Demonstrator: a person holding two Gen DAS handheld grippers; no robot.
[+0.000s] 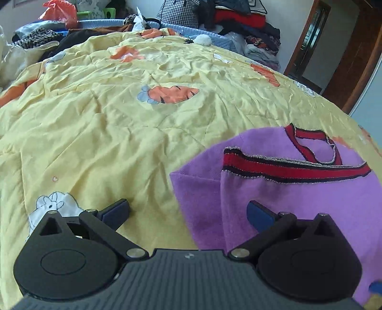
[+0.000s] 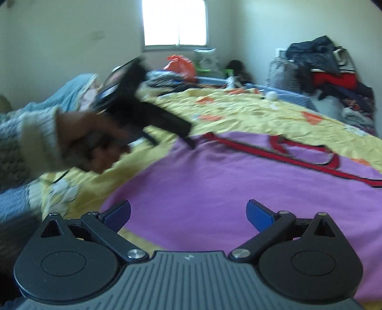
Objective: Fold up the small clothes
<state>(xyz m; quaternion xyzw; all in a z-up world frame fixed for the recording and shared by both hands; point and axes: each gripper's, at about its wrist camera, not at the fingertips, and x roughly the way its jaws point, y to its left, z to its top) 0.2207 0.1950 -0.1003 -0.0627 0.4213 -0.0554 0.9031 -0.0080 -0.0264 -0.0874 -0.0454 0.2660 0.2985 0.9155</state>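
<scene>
A purple garment (image 1: 286, 195) with red and black striped trim (image 1: 293, 167) lies partly folded on the yellow bedspread (image 1: 107, 124). My left gripper (image 1: 188, 212) is open and empty, hovering over the garment's left folded edge. My right gripper (image 2: 188, 213) is open and empty, low over the near part of the garment (image 2: 214, 181). In the right wrist view the left gripper (image 2: 188, 140), blurred and held by a hand (image 2: 95, 143), reaches down to the garment's far left edge.
The bedspread has carrot (image 1: 172, 94) and rabbit (image 1: 55, 207) prints. Piles of clothes (image 1: 238, 21) and an orange bag (image 1: 59, 12) crowd the far side of the bed. A wooden door frame (image 1: 353, 62) stands at right. A window (image 2: 175, 22) is in the back wall.
</scene>
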